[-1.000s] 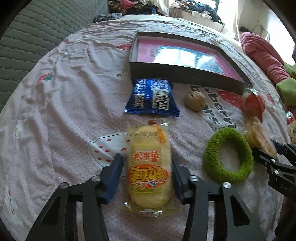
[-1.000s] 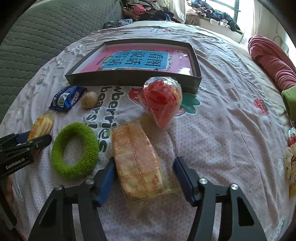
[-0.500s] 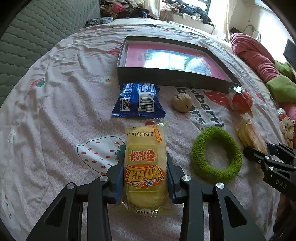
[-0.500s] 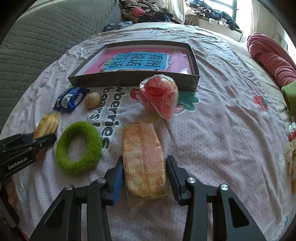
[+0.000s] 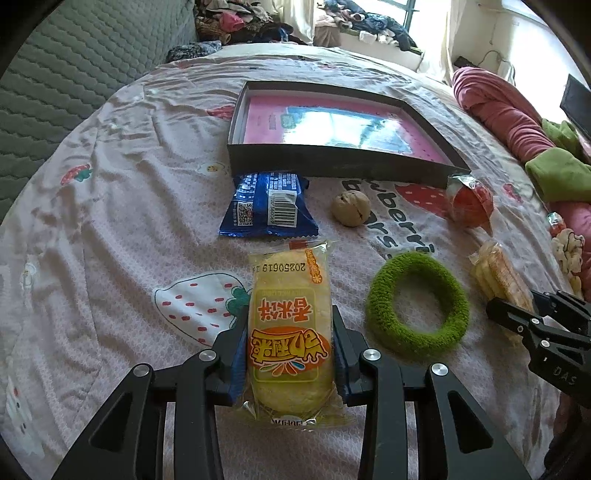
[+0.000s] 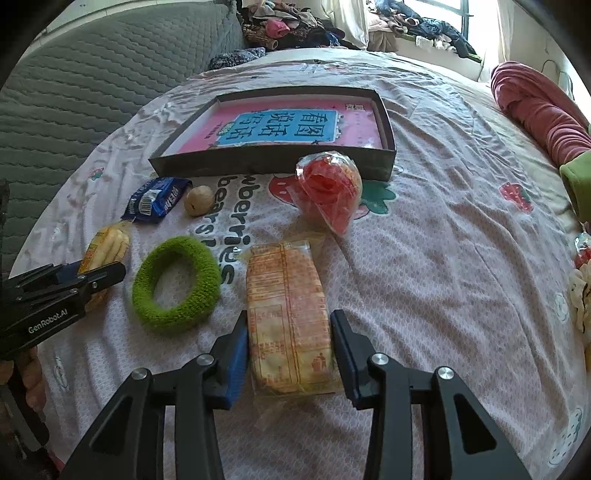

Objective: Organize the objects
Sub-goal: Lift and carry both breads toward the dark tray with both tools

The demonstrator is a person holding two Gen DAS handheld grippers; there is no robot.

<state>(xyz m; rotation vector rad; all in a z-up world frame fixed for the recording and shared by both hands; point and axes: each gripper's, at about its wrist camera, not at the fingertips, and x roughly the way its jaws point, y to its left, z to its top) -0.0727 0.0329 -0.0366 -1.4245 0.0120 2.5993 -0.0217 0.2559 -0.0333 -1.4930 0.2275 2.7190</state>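
My left gripper (image 5: 289,354) is shut on a yellow snack packet (image 5: 288,325) lying on the bed. My right gripper (image 6: 289,350) is shut on an orange cracker packet (image 6: 286,314). A shallow black box with a pink bottom (image 5: 332,162) (image 6: 273,166) lies beyond. Between the grippers lies a green fuzzy ring (image 5: 417,304) (image 6: 177,282). A blue wrapper (image 5: 267,206) (image 6: 157,199), a walnut (image 5: 351,208) (image 6: 199,200) and a red bagged snack (image 5: 469,199) (image 6: 330,188) lie in front of the box.
The bed sheet (image 6: 443,258) has a strawberry print. A green quilted headboard (image 5: 74,74) is at the left. Red and green bedding (image 5: 517,122) is bunched at the right edge. Clothes (image 6: 295,26) are piled at the far end.
Both grippers have closed from wide open onto their packets. Both views have pulled back slightly, showing more of the bed.
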